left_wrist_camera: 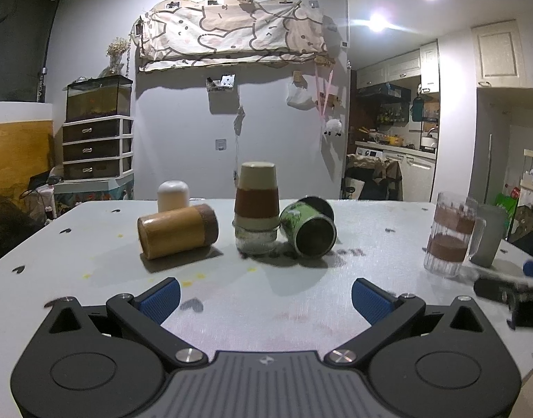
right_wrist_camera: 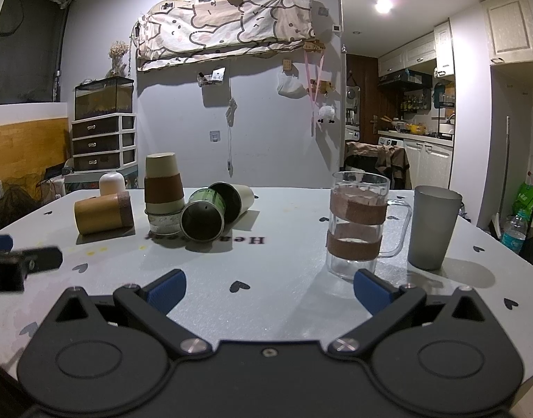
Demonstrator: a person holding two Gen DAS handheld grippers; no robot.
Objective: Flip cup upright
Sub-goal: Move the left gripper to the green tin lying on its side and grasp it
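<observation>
**Both grippers open over a table of toppled cups**

Nearest to me, the left gripper (left_wrist_camera: pixel 265 296) hangs low over the white table (left_wrist_camera: pixel 92 299), its blue-padded fingers (left_wrist_camera: pixel 161 299) spread wide with nothing between them. The right gripper (right_wrist_camera: pixel 270 291) sits the same way beside it, jaws wide and empty, above a small black heart printed on the tabletop.

Just past the right gripper's right finger stands a clear glass mug (right_wrist_camera: pixel 357 224), upright, wrapped with two brown bands, handle to the right. Touching or just beside that handle is a frosted grey cup (right_wrist_camera: pixel 432 226), also upright.

Further in, toward the middle of the table, the cluster of cups lies ahead of the left gripper. A yellow-tan cup (left_wrist_camera: pixel 177 231) with a brown band lies on its side, its closed base turned toward the left gripper. To its right a beige paper cup (left_wrist_camera: pixel 256 195) with a brown sleeve stands upside down on top of a short glass jar (left_wrist_camera: pixel 255 242). Leaning against that jar, a green cup (left_wrist_camera: pixel 308 226) lies on its side with its dark open mouth facing the grippers; from the right wrist view a beige cup (right_wrist_camera: pixel 237 200) lies tipped behind it, touching.

Behind the yellow-tan cup sits a small white rounded cup (left_wrist_camera: pixel 173 195), near the table's far edge.
</observation>
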